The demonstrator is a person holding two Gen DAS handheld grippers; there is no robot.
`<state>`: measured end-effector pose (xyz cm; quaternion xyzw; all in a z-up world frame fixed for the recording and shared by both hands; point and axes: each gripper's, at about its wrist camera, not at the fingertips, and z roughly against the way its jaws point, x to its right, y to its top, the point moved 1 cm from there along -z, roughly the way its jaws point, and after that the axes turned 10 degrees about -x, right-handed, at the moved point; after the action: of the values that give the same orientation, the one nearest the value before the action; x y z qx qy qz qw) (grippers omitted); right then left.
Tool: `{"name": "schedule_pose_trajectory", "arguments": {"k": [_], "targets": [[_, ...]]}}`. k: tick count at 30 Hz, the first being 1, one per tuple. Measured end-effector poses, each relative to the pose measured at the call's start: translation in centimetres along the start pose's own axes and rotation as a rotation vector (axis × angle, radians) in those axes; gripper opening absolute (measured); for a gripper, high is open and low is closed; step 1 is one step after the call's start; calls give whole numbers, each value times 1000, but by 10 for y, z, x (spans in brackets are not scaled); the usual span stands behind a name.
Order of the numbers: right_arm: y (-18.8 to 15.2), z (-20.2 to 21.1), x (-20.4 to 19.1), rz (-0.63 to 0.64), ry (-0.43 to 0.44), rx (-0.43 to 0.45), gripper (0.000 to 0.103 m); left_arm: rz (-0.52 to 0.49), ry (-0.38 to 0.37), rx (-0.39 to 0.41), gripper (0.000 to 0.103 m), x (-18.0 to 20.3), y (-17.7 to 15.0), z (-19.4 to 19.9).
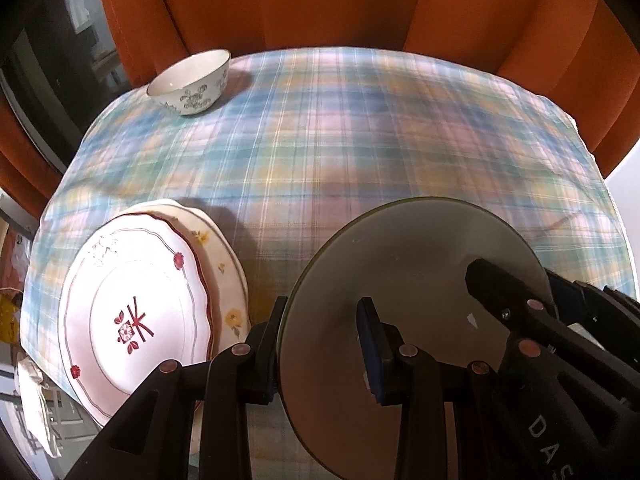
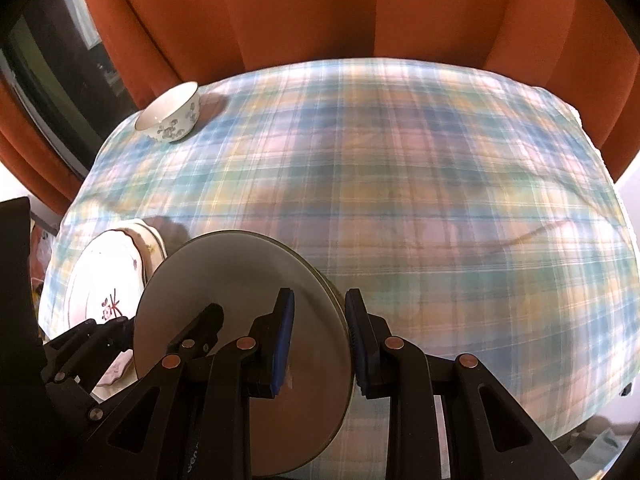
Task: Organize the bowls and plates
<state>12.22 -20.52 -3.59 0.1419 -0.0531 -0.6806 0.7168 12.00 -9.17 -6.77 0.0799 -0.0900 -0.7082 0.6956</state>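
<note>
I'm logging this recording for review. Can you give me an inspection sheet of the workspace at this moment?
Surface: table under a plaid cloth.
Job's things: grey plate held off the cloth, tilted; stack of flowered plates at near left; one bowl upright at far left.
Clutter: nothing seen on the cloth.
Grippers: left gripper and right gripper both clamp the grey plate's rim, on opposite edges.
Cables: nothing seen.
Surroundings: orange curtain behind; dark window at left.

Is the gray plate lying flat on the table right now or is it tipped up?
Tipped up. The gray plate is held off the checked tablecloth, its rim pinched by the left gripper and the right gripper.
</note>
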Motion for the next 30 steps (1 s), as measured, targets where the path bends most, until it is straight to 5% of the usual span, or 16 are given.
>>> {"name": "schedule_pose_trajectory", "arguments": {"k": [16,19,23,26,30], "targets": [[-9,-4,5,4,-38,58,24,-73,56,27,34,13,-4,-10],[-11,-10,11,-33,-23,39,24,-89,39,26,43,14,-5,-10],[-13,-13,13,-47,-13,31,25,-85,8,16,67,11,-8,-9],[-14,-12,9,-43,1,24,37,-94,-5,31,77,11,-10,-3],[-16,-2,3,-48,-13,54,68,-103,-26,76,82,6,-11,10]]}}
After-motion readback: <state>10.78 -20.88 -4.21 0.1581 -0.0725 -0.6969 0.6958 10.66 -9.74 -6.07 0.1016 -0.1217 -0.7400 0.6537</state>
